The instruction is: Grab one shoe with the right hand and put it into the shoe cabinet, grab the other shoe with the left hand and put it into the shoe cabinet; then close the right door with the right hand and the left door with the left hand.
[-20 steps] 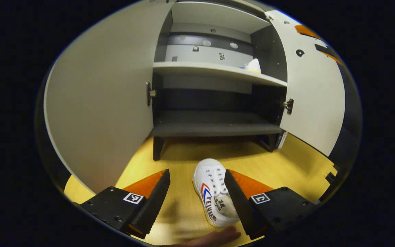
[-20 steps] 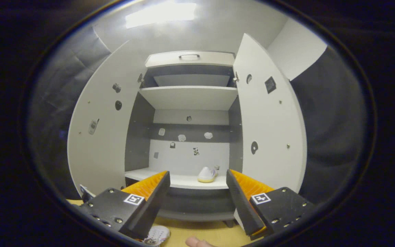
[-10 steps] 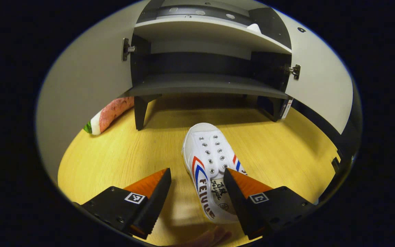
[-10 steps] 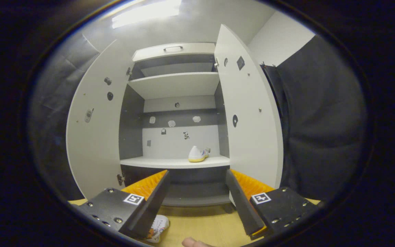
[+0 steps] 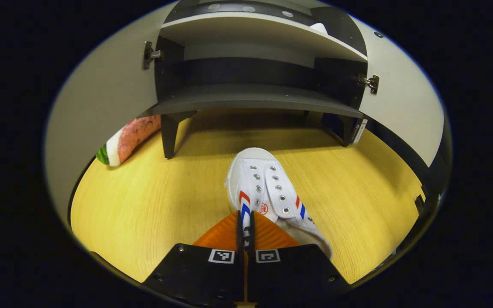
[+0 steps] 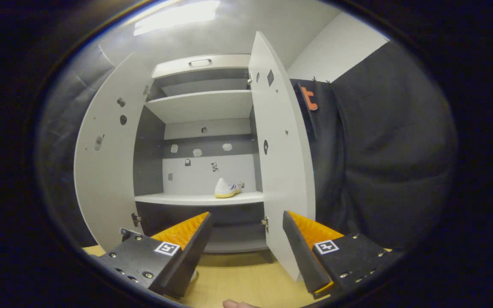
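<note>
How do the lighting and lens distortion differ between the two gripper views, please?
Left gripper view: warm, evenly lit floor, shadow under the cabinet, shoe sharp. Right gripper view: ceiling light glares, hazy; the right door bows from fisheye.

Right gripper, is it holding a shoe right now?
No, the right gripper is open with nothing between its fingers, and one shoe sits apart from it on a shelf of the shoe cabinet.

In the left gripper view, one shoe (image 5: 268,192) lies on the floor (image 5: 152,205) in front of the shoe cabinet (image 5: 255,98), toe toward it, with a cushion (image 5: 126,139) on the floor to its left beside the cabinet's leg. In the right gripper view, the other shoe (image 6: 227,188) sits on a shelf (image 6: 199,198) inside the cabinet, toward its right side, between the two open doors.
</note>
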Motion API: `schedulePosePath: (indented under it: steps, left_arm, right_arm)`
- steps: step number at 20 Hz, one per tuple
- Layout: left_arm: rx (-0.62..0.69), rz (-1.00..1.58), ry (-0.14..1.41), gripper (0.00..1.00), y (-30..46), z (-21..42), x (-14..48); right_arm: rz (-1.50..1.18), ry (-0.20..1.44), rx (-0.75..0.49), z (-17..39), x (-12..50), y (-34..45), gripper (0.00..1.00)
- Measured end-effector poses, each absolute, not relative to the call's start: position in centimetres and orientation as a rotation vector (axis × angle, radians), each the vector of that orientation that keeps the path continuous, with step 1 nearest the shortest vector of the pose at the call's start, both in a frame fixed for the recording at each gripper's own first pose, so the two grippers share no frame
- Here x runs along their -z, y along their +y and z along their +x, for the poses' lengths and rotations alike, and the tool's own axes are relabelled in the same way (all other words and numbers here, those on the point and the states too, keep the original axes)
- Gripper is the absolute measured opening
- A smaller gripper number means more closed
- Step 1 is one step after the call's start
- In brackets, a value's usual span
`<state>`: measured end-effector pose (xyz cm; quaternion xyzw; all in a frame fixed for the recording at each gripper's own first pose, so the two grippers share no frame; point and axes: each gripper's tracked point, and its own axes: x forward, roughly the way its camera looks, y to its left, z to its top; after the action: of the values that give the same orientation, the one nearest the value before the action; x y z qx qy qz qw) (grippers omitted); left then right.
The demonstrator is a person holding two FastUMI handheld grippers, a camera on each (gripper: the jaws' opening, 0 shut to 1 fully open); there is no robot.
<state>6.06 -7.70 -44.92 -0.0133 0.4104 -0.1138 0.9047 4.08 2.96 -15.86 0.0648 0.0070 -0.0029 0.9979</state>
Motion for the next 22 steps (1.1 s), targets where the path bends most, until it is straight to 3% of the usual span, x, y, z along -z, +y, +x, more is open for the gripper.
schedulePosePath:
  steps: [5, 15, 22]
  left_arm:
    - [0.239, -0.02, 0.785, 0.02, -7.3, 4.6, 40.8]
    - [0.227, -0.001, 0.559, 0.02, -6.2, 3.5, 26.2]
    - [0.198, -0.054, 0.377, 0.01, -4.8, 7.3, 15.3]
  right_arm:
    - [0.118, 0.05, -0.014, 2.7, 16.8, 3.1, 0.98]
    - [0.086, 0.122, -0.069, 0.4, 19.7, 5.6, 0.99]
    - [0.14, 0.121, -0.104, -1.0, 18.5, 5.6, 0.98]
